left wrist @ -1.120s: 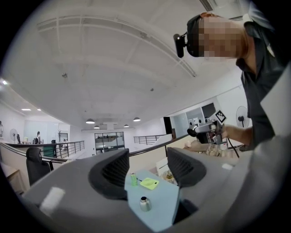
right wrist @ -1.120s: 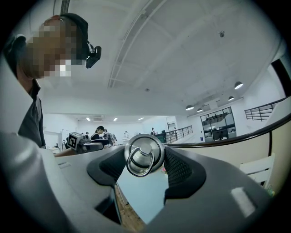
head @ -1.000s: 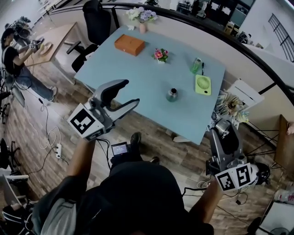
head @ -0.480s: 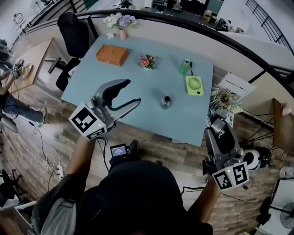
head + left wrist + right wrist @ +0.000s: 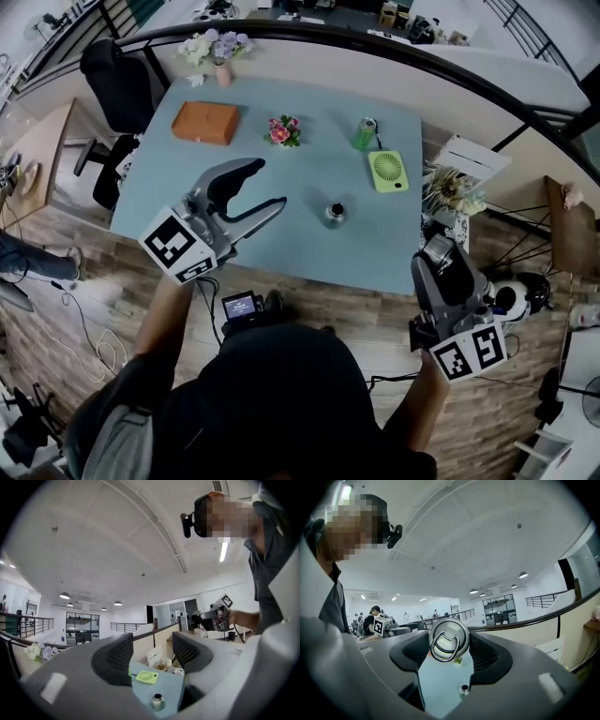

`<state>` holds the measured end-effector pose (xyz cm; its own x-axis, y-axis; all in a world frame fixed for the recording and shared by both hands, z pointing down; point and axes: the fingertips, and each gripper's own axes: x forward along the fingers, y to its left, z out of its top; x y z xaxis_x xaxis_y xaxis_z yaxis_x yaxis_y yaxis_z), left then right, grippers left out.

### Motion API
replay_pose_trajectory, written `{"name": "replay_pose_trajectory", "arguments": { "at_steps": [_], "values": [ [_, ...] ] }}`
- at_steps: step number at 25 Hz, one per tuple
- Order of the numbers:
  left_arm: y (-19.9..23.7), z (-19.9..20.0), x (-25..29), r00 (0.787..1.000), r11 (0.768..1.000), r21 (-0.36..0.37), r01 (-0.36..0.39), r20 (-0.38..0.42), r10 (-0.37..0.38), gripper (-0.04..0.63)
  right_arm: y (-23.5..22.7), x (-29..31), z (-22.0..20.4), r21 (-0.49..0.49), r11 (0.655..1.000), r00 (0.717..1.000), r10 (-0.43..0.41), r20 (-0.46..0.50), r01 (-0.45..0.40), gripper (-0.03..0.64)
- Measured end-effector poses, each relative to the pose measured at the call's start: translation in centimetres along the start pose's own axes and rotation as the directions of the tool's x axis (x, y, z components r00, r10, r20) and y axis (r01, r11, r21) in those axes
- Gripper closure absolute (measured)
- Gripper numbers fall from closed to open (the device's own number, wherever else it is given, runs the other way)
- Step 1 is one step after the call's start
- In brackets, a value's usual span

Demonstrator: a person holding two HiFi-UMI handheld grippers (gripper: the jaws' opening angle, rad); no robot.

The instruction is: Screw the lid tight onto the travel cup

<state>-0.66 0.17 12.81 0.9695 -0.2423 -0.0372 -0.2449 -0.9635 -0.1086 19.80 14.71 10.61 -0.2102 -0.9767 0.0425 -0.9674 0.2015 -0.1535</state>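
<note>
The travel cup (image 5: 334,214), a small steel cup with an open mouth, stands alone on the light blue table (image 5: 375,246); it also shows low in the left gripper view (image 5: 157,701) and the right gripper view (image 5: 464,689). My left gripper (image 5: 265,186) hovers over the table's near left part, to the left of the cup, open with nothing between its pads (image 5: 116,657). My right gripper (image 5: 439,255) stays off the table's near right corner, shut on the round steel lid (image 5: 449,640) with its ring handle facing the camera.
On the table are an orange box (image 5: 204,123), a small pink flower pot (image 5: 281,130), a green bottle (image 5: 365,134) and a green fan (image 5: 387,172). A vase of flowers (image 5: 217,47) stands at the far edge, a black chair (image 5: 117,84) at the left, clutter (image 5: 452,195) at the right.
The person has come closer to the table, so both grippers sit nearer the cup. The left gripper now overlaps the table's near edge. The lid stays in the right gripper.
</note>
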Motion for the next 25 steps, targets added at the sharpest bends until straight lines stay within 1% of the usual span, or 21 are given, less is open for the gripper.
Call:
{"name": "replay_pose_trajectory", "arguments": {
  "at_steps": [7, 12, 18, 25],
  "values": [
    [3.7, -1.7, 0.1, 0.998, 0.997, -0.045, 0.06, 0.015, -0.059, 0.282, 0.9, 3.2, -0.3, 0.0, 0.998, 0.998, -0.062, -0.024, 0.062, 0.353],
    [5.3, -2.7, -0.4, 0.995, 0.993, -0.074, 0.094, 0.036, -0.091, 0.282, 1.9, 5.2, -0.6, 0.008, 0.996, 0.996, -0.084, -0.025, 0.084, 0.353],
    [6.3, -3.8, -0.7, 0.994, 0.99, -0.093, 0.109, 0.042, -0.105, 0.282, 2.5, 7.4, -1.4, 0.014, 0.997, 0.996, -0.077, -0.048, 0.078, 0.353],
    [6.0, -6.1, 0.6, 0.991, 0.985, -0.115, 0.131, 0.014, -0.13, 0.282, 1.5, 9.6, -3.0, 0.031, 0.998, 0.995, -0.044, -0.085, 0.047, 0.353]
  ]
}}
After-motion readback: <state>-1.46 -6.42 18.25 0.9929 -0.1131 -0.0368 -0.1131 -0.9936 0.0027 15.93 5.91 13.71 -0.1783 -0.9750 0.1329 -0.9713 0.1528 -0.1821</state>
